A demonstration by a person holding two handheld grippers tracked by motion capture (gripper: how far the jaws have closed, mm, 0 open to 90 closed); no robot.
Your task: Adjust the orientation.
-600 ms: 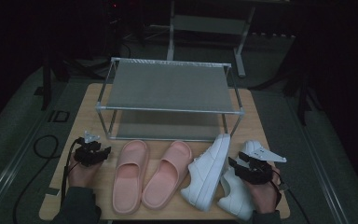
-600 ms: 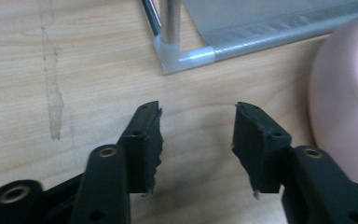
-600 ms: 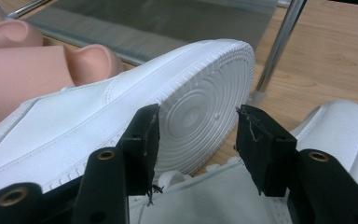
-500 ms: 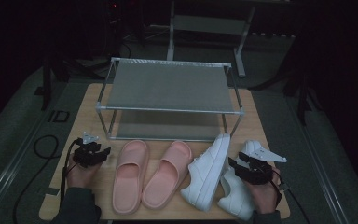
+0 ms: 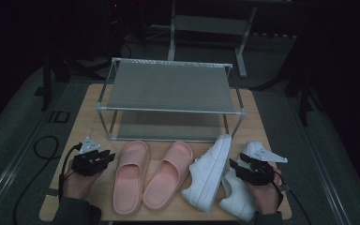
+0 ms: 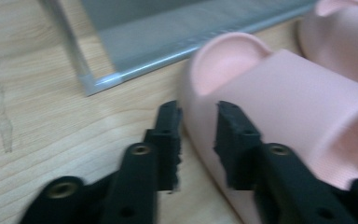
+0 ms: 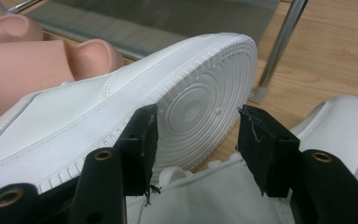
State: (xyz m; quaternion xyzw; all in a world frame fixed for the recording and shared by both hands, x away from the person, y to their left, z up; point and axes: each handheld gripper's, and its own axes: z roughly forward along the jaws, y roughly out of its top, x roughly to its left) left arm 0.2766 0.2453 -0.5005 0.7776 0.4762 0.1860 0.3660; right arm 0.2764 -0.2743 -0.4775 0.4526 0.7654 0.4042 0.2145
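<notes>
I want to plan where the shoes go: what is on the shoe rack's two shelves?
Nothing shows on the shoe rack's top shelf. The lower shelf's front strip looks bare; its back part is covered by the top shelf.

Each hand carries a black two-jaw gripper. The left gripper (image 5: 104, 157), beside the wooden table's (image 5: 82, 129) left edge, has a chunky black body topped by a pale grey three-cornered plate (image 5: 89, 146), and a black cable (image 5: 47, 154) loops away from it off that edge. The right gripper (image 5: 236, 167), near the table's right edge, bears the same kind of grey plate (image 5: 268, 154) and a thin dark cable. Seen close, the jaws are flat black arms with brass-coloured rivets (image 6: 141, 149) and rough black pads (image 7: 142, 135), frayed at their edges. Dark grey sleeves (image 5: 75, 213) cover both forearms at the table's near edge.
</notes>
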